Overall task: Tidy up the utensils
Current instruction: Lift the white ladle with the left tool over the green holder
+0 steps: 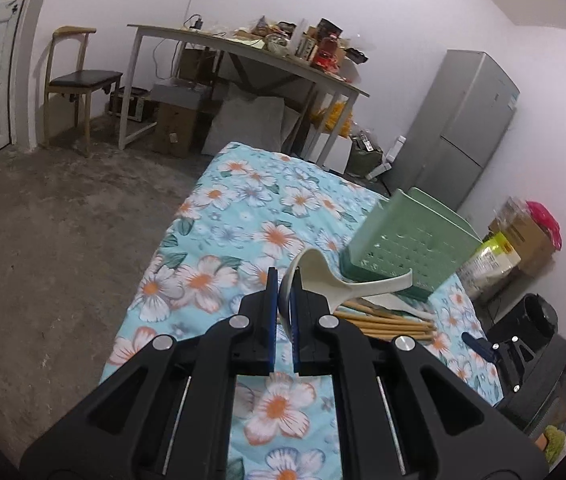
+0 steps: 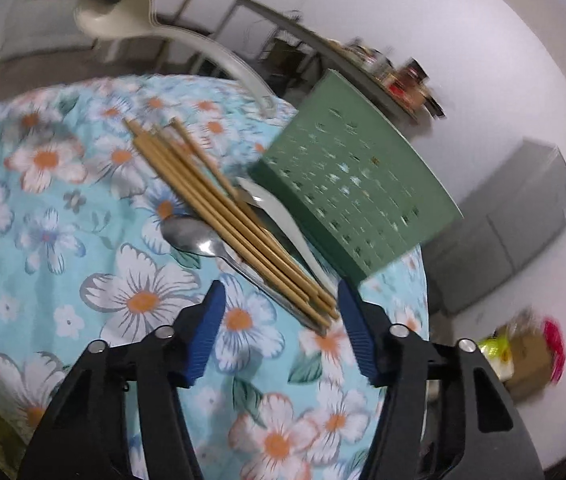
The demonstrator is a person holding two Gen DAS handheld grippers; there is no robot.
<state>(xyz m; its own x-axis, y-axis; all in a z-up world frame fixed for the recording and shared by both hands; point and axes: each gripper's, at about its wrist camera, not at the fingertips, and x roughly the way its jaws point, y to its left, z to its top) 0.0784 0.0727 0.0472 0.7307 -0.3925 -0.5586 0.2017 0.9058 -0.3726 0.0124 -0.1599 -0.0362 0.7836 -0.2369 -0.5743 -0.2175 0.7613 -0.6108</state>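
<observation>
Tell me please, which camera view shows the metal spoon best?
The right wrist view. There the metal spoon lies on the floral cloth, its bowl plain to see and its handle running under the bamboo chopsticks. The left wrist view does not show it clearly: the chopsticks and a white spoon are in the way.

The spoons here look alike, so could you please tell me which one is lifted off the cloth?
The cream ladle-style spoon, clamped in the left hand-held gripper; the metal spoon and white spoon lie by the chopsticks.
</observation>
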